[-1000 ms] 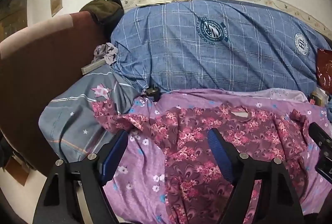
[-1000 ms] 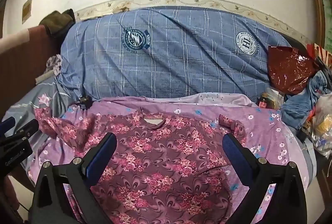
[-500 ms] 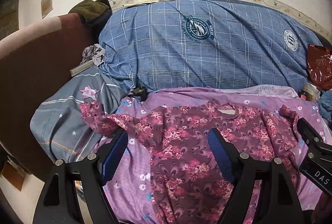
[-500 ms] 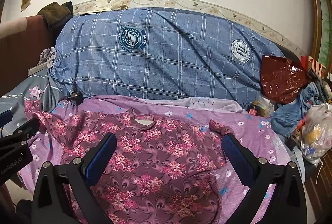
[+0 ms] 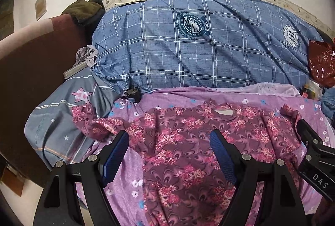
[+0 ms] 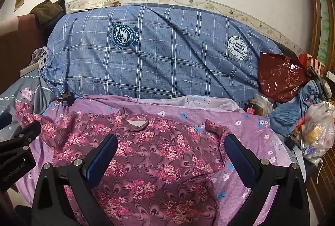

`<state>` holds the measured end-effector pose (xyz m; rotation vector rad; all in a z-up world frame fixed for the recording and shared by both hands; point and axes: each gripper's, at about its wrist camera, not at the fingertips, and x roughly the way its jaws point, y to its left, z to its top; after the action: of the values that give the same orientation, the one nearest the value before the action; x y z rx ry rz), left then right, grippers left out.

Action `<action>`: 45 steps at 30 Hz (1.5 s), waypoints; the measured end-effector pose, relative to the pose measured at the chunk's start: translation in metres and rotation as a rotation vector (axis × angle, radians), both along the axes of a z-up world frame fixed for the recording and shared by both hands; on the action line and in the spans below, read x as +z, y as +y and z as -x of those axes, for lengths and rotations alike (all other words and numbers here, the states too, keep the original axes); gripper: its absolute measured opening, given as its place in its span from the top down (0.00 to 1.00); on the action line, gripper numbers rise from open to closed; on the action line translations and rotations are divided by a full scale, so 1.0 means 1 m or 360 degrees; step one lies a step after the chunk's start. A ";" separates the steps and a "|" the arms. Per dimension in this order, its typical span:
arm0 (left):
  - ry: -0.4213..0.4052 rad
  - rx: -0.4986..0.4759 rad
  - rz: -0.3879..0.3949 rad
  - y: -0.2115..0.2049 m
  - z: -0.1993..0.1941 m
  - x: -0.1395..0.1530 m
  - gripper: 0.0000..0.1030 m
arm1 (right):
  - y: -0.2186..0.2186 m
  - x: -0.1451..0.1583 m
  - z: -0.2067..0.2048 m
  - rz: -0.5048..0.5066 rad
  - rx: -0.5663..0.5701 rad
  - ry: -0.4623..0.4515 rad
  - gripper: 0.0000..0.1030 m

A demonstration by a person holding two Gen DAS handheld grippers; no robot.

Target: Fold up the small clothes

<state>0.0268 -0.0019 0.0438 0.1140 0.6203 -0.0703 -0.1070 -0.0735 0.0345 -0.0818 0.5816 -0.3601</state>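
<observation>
Left gripper (image 5: pixel 169 149): jaws apart, empty, hovering above floral shirt (image 5: pixel 188 142). Right gripper (image 6: pixel 170 151): likewise apart, empty. Shirt spread flat on purple sheet (image 6: pixel 251 134), just in front of blue plaid bolster (image 6: pixel 157 54), likely laid out for folding. Neckline points toward bolster; long axis runs collar-to-hem, away from it.

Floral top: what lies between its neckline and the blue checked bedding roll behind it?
Only the purple flowered sheet separates the floral top from the blue bedding roll; clearest in the right wrist view.
</observation>
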 end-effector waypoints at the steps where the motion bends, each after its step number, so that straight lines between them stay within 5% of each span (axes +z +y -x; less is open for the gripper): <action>1: 0.0002 0.0001 0.0002 0.000 0.000 -0.001 0.23 | 0.000 0.000 0.001 -0.0001 -0.0001 -0.0001 0.01; 17: -0.0044 -0.0028 0.0007 0.008 0.033 0.009 0.23 | 0.008 0.022 0.022 0.0042 -0.0001 -0.0061 0.01; 37: 0.0048 -0.0054 -0.0001 -0.006 -0.024 -0.011 0.22 | -0.004 -0.001 -0.005 0.0013 0.0005 0.0019 0.01; 41: 0.0149 -0.0045 0.0115 0.002 -0.078 -0.045 0.22 | -0.054 -0.014 -0.011 -0.0206 0.0211 0.0030 0.01; 45: 0.0224 0.0263 0.0058 0.022 -0.141 -0.104 0.24 | -0.149 -0.038 -0.020 -0.0323 0.0101 0.0120 0.01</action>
<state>0.1677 0.0199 -0.0605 0.0226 0.7667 0.0708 -0.0867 -0.2222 -0.0037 0.0812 0.6856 -0.2356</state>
